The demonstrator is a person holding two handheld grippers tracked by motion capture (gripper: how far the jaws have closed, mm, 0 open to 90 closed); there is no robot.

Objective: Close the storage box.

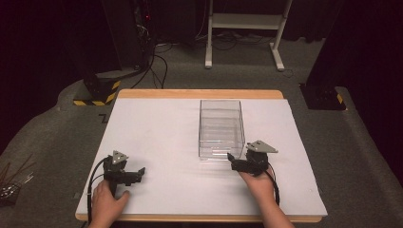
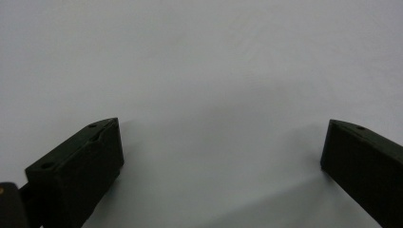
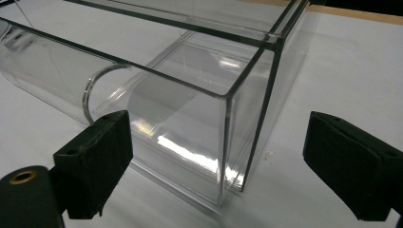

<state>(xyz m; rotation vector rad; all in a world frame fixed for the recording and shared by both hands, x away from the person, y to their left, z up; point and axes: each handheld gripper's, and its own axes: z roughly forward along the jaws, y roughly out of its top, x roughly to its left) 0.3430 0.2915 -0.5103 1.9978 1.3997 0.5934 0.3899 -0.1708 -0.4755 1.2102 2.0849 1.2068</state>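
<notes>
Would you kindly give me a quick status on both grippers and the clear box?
Left gripper open over bare white table. Right gripper open, jaws at near corner of clear box, not touching. Box upright. Nothing in the way.

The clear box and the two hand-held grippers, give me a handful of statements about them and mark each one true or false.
1. The clear box stands on the white table top. True.
2. The right hand-held gripper is clamped on the box wall. False: its jaws stand wide apart near the box's corner, holding nothing.
3. The left hand-held gripper is open above bare table top. True.
4. The box is full of coloured blocks. False: no blocks show; a clear curved piece shows through its wall.
5. The left hand-held gripper is nearer the box than the right. False: the right one is nearer.
</notes>
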